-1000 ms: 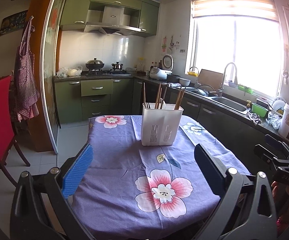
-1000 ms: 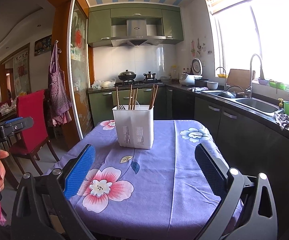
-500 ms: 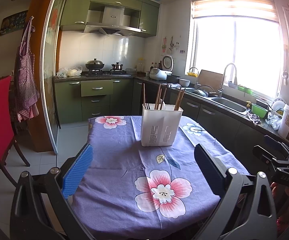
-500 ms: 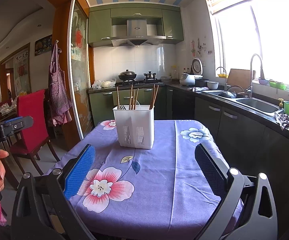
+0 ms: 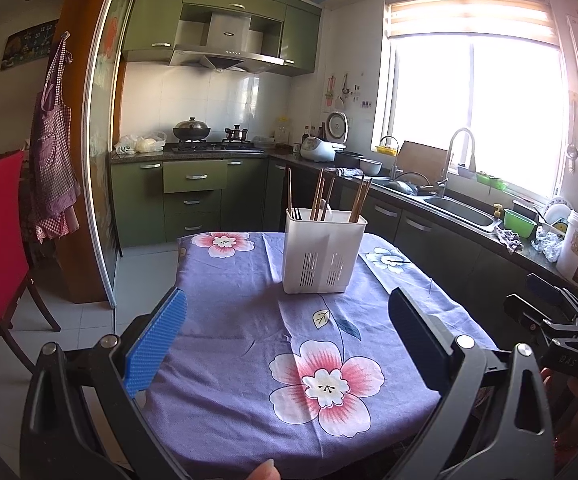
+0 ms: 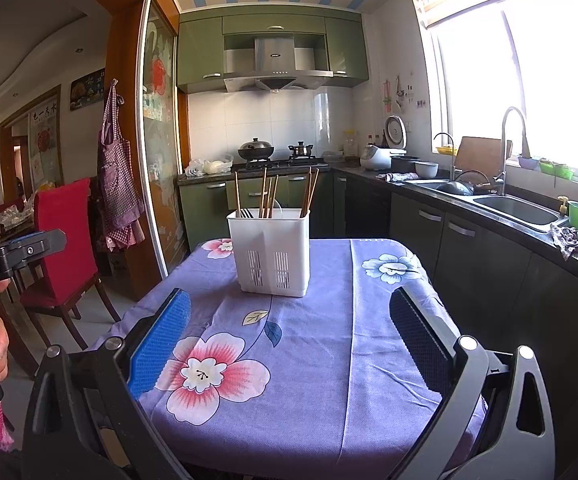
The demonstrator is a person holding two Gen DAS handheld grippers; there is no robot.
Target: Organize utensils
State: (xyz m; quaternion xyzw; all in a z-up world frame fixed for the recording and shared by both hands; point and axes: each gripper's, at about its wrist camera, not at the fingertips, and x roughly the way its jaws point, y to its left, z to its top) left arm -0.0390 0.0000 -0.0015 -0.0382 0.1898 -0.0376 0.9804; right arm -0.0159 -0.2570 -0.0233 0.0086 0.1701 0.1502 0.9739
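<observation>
A white slotted utensil holder (image 5: pixel 323 254) stands upright on the far half of the table; it also shows in the right wrist view (image 6: pixel 270 252). Several wooden chopsticks (image 5: pixel 319 199) stick up out of it, seen too in the right wrist view (image 6: pixel 269 196). My left gripper (image 5: pixel 287 332) is open and empty, held above the near edge of the table, well short of the holder. My right gripper (image 6: pixel 289 336) is open and empty, also at the near edge. Each gripper shows at the side of the other's view.
The table wears a purple flowered cloth (image 5: pixel 249 320). A red chair (image 6: pixel 63 248) stands to the left. A counter with a sink (image 6: pixel 513 208) runs along the right. Green cabinets and a stove (image 5: pixel 209 146) are at the back.
</observation>
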